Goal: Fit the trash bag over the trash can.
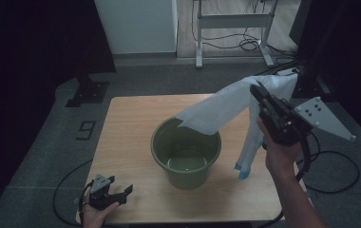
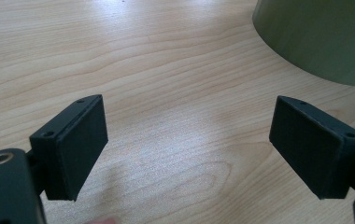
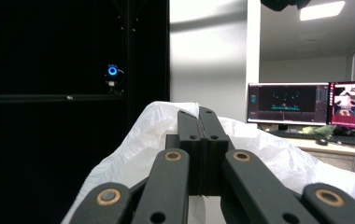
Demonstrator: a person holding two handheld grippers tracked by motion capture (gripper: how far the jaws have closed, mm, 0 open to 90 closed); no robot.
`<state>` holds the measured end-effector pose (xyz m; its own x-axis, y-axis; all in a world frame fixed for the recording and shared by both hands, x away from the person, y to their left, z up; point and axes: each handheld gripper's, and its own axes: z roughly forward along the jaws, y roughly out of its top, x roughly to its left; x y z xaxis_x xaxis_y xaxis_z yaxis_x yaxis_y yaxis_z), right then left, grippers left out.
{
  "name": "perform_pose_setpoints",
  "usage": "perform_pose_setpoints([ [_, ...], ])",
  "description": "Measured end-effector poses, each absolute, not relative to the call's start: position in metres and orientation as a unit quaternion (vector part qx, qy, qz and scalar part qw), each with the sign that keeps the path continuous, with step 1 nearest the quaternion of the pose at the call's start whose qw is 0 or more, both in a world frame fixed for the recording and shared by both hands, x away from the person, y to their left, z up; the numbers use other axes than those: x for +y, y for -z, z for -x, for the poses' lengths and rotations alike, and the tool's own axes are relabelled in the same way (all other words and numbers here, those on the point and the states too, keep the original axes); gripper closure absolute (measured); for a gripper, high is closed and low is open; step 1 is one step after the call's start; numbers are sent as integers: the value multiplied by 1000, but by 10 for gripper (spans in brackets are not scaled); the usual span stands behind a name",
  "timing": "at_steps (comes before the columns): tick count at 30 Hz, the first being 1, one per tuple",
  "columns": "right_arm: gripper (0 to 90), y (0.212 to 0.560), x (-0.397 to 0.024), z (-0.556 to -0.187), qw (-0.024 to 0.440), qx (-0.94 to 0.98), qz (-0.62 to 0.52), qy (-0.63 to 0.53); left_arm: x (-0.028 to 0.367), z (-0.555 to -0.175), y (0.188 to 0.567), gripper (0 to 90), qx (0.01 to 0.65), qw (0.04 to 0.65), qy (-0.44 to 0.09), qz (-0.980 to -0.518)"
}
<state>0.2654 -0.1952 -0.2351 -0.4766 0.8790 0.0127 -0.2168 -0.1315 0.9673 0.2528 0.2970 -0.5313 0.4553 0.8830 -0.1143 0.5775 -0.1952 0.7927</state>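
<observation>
So my left gripper (image 1: 121, 194) is just parked on the near left corner of the table (image 1: 131, 123), jaws spread wide with nothing between them, only bare wood. That's kind of the problem: it's well apart from the green bucket (image 1: 186, 152) sitting mid-table, so nothing is steadying the bucket. Over on the right, my right gripper (image 1: 256, 91) is up in the air with its jaws pinched tight on a fold of the white plastic bag (image 1: 216, 110). One end of the bag droops over the bucket's far rim, the rest hangs down beside it with a blue bit at the bottom. My guess is I'm lining the bucket. Risks as I see them: thin film slipping out of the pinch, or a tug dragging or tipping the light bucket. Also the bag mouth isn't open, so it might just bunch up inside.
</observation>
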Motion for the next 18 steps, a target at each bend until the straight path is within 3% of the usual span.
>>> perform_pose_setpoints([
  [8,888,225,-185,-256,413,528,-297,-680,299,-252,531,112,489,410,-188,-747],
  [18,888,284,-178,-270,390,572,-310,-652,300,-253,532,112,491,407,-187,-748],
])
